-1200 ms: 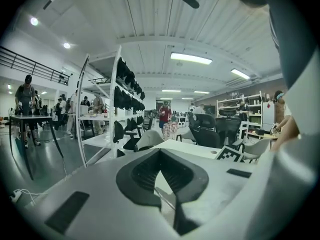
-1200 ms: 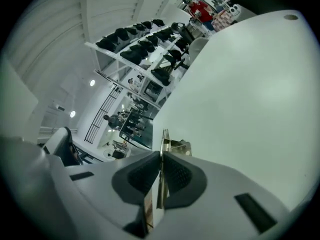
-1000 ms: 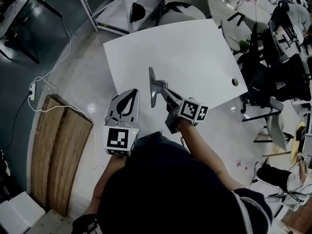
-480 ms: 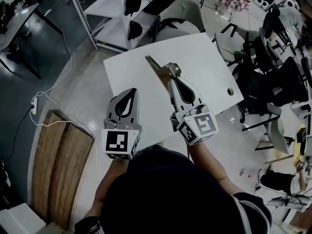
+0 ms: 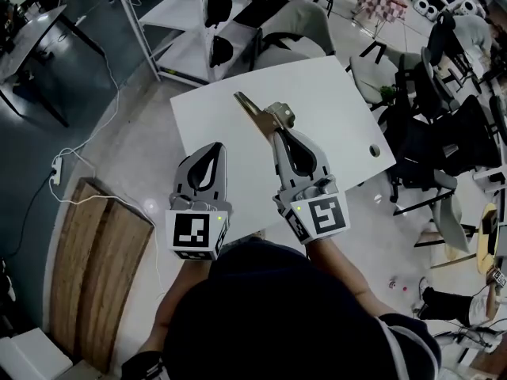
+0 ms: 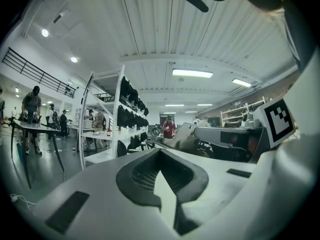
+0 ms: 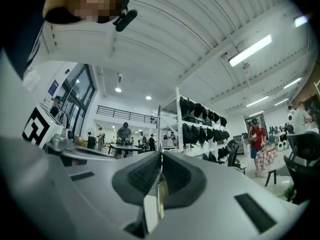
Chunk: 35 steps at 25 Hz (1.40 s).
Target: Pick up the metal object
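Observation:
A flat, angled metal object (image 5: 261, 112) hangs in the air above the white table (image 5: 341, 93), clamped at its near end by my right gripper (image 5: 279, 130). In the right gripper view the plate (image 7: 159, 129) stands edge-on as a thin vertical strip between the two dark pads of the right gripper (image 7: 160, 156). My left gripper (image 5: 211, 150) hovers at the table's near left edge, jaws together and nothing in them. In its own view the left gripper (image 6: 160, 153) points across the room with its pads meeting at the tip.
The table has a round cable hole (image 5: 374, 150) near its right edge. A white shelving rack (image 5: 182, 22) stands behind it and office chairs (image 5: 444, 109) crowd the right side. Wooden boards (image 5: 95, 252) lie on the floor at left, beside a cable and power strip (image 5: 54, 167).
The right gripper has swung forward and upward with the metal object, which now points away over the table. The left gripper has stayed in place.

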Tool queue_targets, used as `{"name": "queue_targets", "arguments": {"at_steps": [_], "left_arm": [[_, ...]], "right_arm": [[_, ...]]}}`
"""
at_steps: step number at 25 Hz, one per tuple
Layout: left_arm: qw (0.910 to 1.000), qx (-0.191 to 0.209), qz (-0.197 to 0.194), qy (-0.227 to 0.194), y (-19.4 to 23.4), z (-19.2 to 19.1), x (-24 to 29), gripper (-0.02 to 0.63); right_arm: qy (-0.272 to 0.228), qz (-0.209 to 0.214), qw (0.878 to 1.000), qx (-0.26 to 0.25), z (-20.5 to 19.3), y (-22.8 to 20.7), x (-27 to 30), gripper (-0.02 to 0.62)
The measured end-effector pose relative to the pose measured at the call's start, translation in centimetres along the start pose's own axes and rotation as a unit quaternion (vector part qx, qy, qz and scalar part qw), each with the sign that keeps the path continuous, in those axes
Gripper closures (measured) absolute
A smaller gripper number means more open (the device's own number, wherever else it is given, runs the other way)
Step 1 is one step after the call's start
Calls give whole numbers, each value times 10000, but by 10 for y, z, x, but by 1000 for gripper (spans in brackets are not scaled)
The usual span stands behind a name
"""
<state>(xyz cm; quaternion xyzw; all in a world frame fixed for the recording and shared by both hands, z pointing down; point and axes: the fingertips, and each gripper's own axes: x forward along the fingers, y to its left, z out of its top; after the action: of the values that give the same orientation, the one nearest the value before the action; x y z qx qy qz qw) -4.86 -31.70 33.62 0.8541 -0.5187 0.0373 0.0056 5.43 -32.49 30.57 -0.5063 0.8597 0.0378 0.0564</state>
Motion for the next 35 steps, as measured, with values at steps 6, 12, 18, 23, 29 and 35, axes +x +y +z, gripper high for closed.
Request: {"name": "queue_targets", "arguments": {"at_steps": [6,12,18,23,29,35], "left_arm": [[10000,-11,3,-32,-2,4,-1,584],[9999,-10,27,-98,-1,6,0,584],[9999,-22,56,-128,1,6,1,584],[10000,-27,53,-76,3,3,3,584],[10000,5,17,-72,0,4,6,584],[10000,-11,14,-51,1,2,8,584]], "right_arm": [[-57,-26,9999,-155,5,4,-1,557],[-22,-104,9996,-249,5,4,-1,557],[111,-192,9996,-201,-4,-2,1,557],[150,-202,9995,-210,-7,-4,3,557],[167,-206,9995,-191,-8,-7,4,557],[229,-222,9994,-157,-12,-9,6,557]]}}
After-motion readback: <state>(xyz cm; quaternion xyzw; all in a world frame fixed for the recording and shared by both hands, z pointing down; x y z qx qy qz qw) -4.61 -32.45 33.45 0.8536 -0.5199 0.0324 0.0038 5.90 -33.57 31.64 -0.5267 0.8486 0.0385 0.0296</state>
